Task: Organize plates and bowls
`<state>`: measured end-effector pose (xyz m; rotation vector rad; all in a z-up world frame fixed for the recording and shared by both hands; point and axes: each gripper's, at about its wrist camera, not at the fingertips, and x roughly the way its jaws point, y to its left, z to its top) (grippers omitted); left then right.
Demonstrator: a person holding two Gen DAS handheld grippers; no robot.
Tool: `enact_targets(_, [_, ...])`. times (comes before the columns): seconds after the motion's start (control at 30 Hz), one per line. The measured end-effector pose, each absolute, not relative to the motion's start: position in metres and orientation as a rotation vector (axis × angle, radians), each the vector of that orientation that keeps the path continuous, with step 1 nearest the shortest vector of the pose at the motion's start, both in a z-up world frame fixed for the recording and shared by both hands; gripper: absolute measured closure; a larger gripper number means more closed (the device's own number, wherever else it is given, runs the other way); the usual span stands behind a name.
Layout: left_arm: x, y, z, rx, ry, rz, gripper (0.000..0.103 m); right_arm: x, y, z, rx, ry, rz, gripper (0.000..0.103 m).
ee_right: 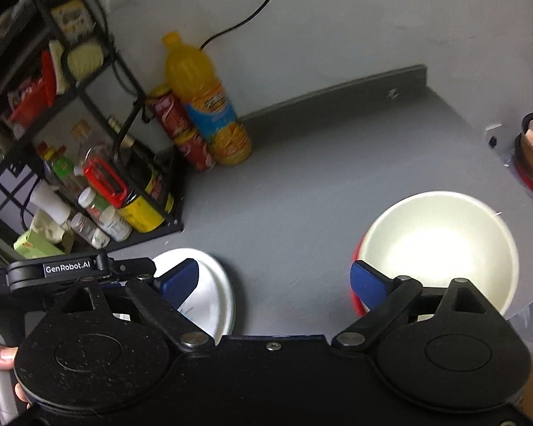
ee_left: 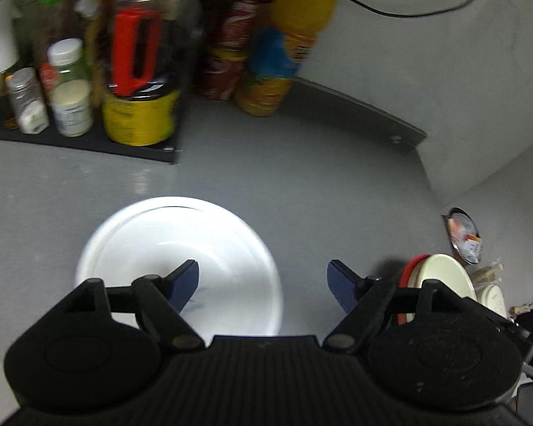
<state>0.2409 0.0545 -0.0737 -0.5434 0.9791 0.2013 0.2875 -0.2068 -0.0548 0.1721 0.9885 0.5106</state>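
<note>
Both claws hang wide and empty above the grey desk (ee_right: 302, 184), nothing between the blue pads. The left claw (ee_left: 263, 284) hovers over the white plates (ee_left: 177, 266), stacked just beneath and slightly left of it; the right claw (ee_right: 273, 284) floats with the cream bowl (ee_right: 440, 248) (nested in a red bowl (ee_right: 355, 284)) just ahead on its right side. Plates and bowls appear set down in two separate piles, well apart. To finish the step cleanly, prob. lift each claw straight off w/o clipping a rim, then check the stacks sit centred. The orange juice bottle (ee_right: 206, 103) and spice rack (ee_right: 89, 163) stand farther ahead, left.
</note>
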Motion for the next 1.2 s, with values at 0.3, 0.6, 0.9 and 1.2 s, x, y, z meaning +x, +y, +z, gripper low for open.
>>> enact_targets(0.3, [0.263, -0.005, -0.078, -0.552, 1.015, 0.145, 0.025, 0.298, -0.265, -0.064, 0.205, 0.981, 0.449, 0.011])
enact_targets(0.6, [0.283, -0.052, -0.091, -0.575, 1.046, 0.113, 0.025, 0.309, -0.312, -0.073, 0.219, 0.987, 0.43, 0.011])
enact_targets(0.9, [0.301, -0.093, -0.116, -0.615, 1.081, 0.108, 0.025, 0.326, -0.357, -0.093, 0.244, 1.032, 0.407, 0.011])
enact_targets(1.2, [0.318, -0.109, -0.15, -0.682, 1.105, 0.118, 0.027, 0.348, -0.379, -0.136, 0.305, 1.138, 0.401, 0.016])
